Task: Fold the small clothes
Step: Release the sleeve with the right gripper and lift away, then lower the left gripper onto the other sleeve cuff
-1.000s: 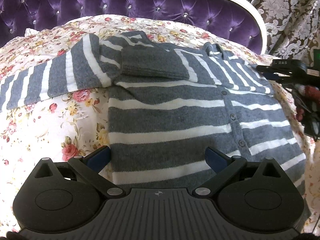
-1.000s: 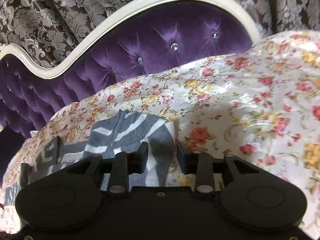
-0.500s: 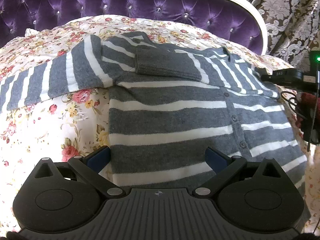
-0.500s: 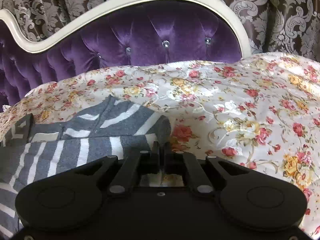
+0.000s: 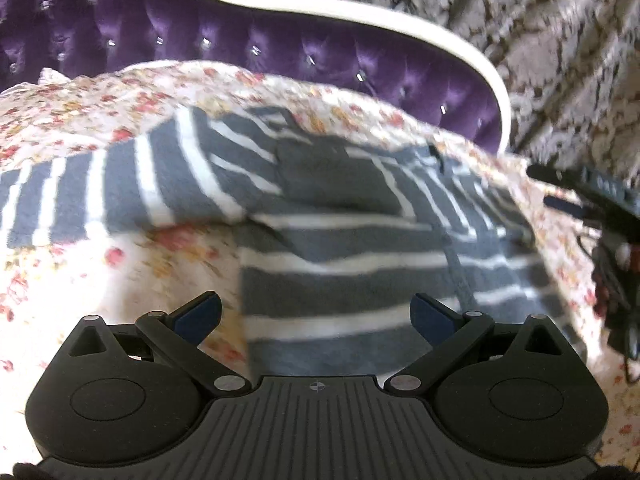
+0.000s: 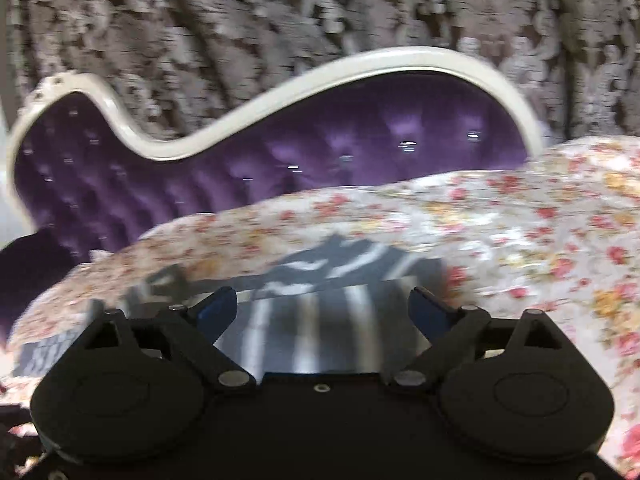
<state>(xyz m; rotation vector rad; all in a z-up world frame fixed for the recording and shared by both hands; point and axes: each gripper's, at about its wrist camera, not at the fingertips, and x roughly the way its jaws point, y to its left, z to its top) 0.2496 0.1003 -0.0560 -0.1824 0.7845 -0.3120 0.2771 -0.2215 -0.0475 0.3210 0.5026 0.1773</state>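
Note:
A grey cardigan with white stripes [image 5: 352,276] lies flat on the floral bedspread [image 5: 80,280]. One sleeve is folded across its chest; the other sleeve [image 5: 100,196] stretches out to the left. My left gripper [image 5: 316,314] hovers open over the cardigan's lower hem, nothing between its fingers. In the right wrist view the same cardigan [image 6: 320,320] lies below my right gripper [image 6: 324,306], whose jaws are opening wide and hold nothing. That gripper also shows at the right edge of the left wrist view as a dark, blurred shape [image 5: 592,192].
A purple tufted headboard with a white frame [image 6: 360,148] stands behind the bed, backed by a patterned curtain [image 6: 280,20]. Floral bedspread [image 6: 540,240] extends to the right of the cardigan.
The right gripper went from partly open to shut to wide open, letting go of the cardigan, and pulled back and up. The left gripper shifted and tilted, staying open.

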